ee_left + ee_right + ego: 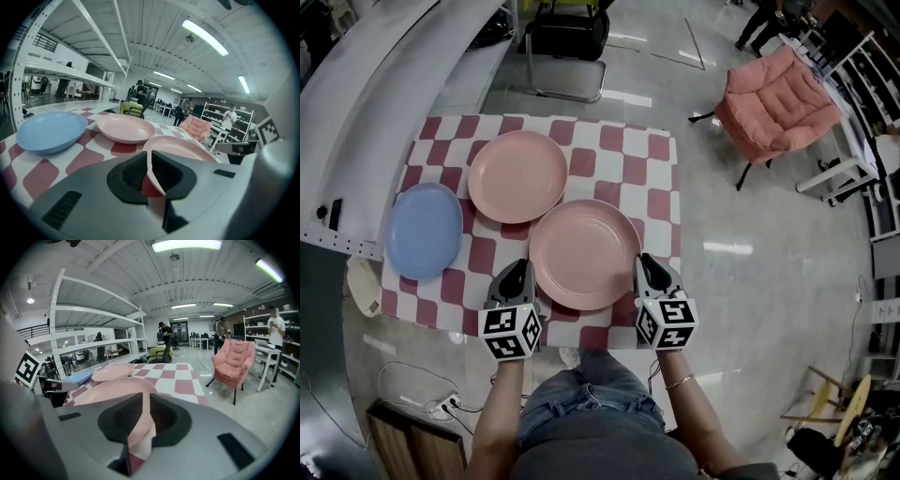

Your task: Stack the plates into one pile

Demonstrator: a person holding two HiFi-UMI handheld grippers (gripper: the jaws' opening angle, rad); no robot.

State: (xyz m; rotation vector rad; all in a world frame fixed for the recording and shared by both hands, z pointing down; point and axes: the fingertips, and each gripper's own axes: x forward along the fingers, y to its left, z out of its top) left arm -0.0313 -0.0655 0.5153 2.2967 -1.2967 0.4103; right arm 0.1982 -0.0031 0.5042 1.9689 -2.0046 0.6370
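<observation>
Three plates lie apart on the red-and-white checked tablecloth (661, 202). The near pink plate (585, 253) sits at the front, a second pink plate (517, 175) behind it to the left, and a blue plate (424, 230) at the left edge. My left gripper (517, 270) is at the near plate's left rim and my right gripper (645, 262) at its right rim. In the left gripper view the thin rim of the near plate (180, 146) runs through the narrow gap of my left gripper (150, 159), with cloth showing beside it. My right gripper (140, 404) likewise has the near plate (112, 387) in its narrow gap.
A white bench (366, 103) runs along the table's left side. A black chair (567, 37) stands behind the table and a pink armchair (773, 103) to the far right. Cables and a power strip (441, 405) lie on the floor at my left.
</observation>
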